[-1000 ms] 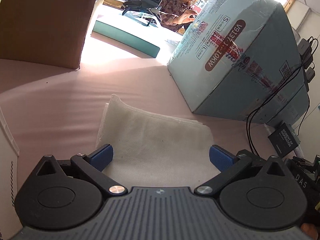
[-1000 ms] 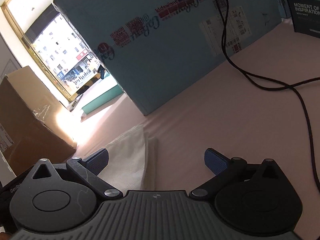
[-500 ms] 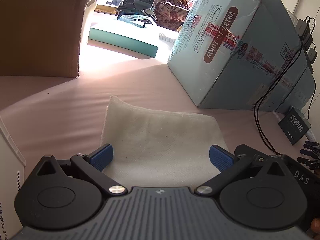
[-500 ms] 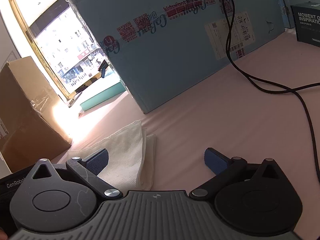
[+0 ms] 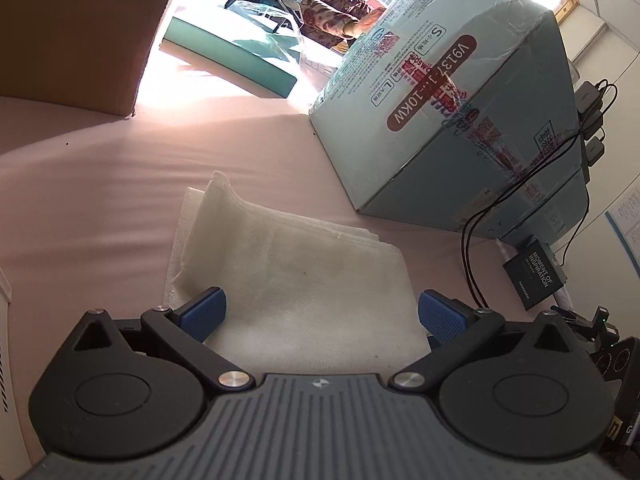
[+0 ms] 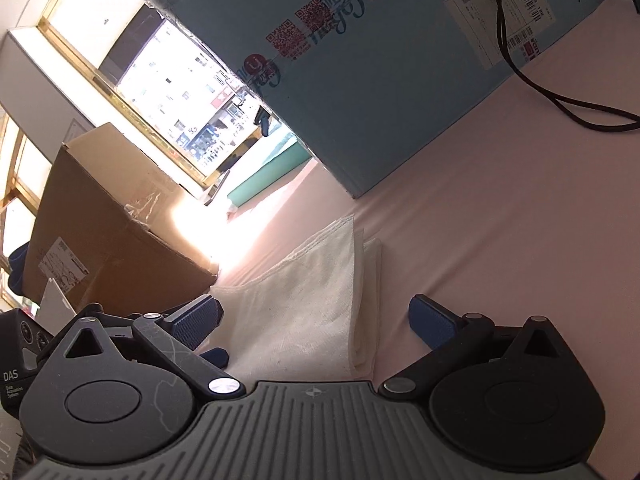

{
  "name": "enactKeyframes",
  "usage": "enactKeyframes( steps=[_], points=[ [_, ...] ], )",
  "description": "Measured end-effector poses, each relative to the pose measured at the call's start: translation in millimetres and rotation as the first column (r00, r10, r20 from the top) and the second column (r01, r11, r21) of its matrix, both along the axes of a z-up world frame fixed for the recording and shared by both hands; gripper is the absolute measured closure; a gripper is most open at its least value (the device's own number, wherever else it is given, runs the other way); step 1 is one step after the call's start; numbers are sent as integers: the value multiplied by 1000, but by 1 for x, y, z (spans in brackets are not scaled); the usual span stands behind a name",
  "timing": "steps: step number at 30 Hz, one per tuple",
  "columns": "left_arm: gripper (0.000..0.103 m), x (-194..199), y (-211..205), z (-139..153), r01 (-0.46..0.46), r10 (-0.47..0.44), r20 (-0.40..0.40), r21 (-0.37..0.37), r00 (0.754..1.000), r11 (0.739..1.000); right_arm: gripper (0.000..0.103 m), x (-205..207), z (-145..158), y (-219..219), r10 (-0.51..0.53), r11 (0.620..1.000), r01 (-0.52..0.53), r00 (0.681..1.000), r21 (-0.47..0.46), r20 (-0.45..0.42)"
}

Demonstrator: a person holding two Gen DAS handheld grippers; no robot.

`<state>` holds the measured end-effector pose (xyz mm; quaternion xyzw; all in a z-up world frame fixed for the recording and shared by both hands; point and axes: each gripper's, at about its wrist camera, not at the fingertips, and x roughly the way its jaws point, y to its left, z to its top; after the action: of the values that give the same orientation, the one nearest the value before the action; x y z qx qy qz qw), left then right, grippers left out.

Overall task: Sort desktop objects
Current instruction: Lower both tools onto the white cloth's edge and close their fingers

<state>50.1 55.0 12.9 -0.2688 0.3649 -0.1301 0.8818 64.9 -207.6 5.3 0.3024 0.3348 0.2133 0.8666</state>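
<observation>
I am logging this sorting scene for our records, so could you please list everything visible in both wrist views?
folded cloth: one, white, flat on the pink tabletop between both tools
pink tabletop: one, pink, under everything
blue carton: one, light blue with red print, behind the cloth
brown cardboard box: one, brown, by the window, left of the cloth
black cables: two, black, running down the blue carton to the tabletop
small black box: one, black with white lettering, right of the blue carton
seated person: one, patterned top, at a far table
left tool: one, black with blue pads, open over the cloth
right tool: one, black with blue pads, open at the cloth's edge
</observation>
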Motion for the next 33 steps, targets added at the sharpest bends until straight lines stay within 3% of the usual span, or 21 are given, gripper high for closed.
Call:
enactKeyframes(
  steps=[8,12,16,19,21,25,26,29,31,33],
  points=[
    [4,-5,1,6,-13,14,-36,26,999,1000,2,3,-2,-4,30,997,-29,999,71,-11],
    [16,-8,1,9,-21,24,-55,45,998,999,3,5,-1,-1,54,997,-53,998,63,-12],
    [21,-11,2,13,-30,35,-73,66,997,997,4,-1,5,20,76,993,-73,997,-98,28],
    [17,-21,-3,25,-87,88,4,199,996,976,4,-8,9,40,104,965,-84,992,-250,70],
    [13,-19,-3,23,-87,91,-9,223,996,971,4,-11,9,48,111,949,-81,990,-305,84],
    [13,-10,2,9,-106,131,-76,270,988,957,4,-13,7,43,102,955,-76,992,-287,78],
    [13,-12,4,7,-131,148,-42,275,988,952,4,-13,6,41,97,960,-73,993,-270,74],
    [5,-10,8,4,-118,133,-48,240,990,963,4,-11,5,32,78,974,-64,995,-218,57],
    [3,-10,15,2,-110,121,-64,156,991,982,4,-10,5,27,65,982,-56,997,-182,45],
    [3,-9,25,0,-91,93,-94,23,991,996,4,-8,4,22,53,990,-48,998,-135,31]
  ],
)
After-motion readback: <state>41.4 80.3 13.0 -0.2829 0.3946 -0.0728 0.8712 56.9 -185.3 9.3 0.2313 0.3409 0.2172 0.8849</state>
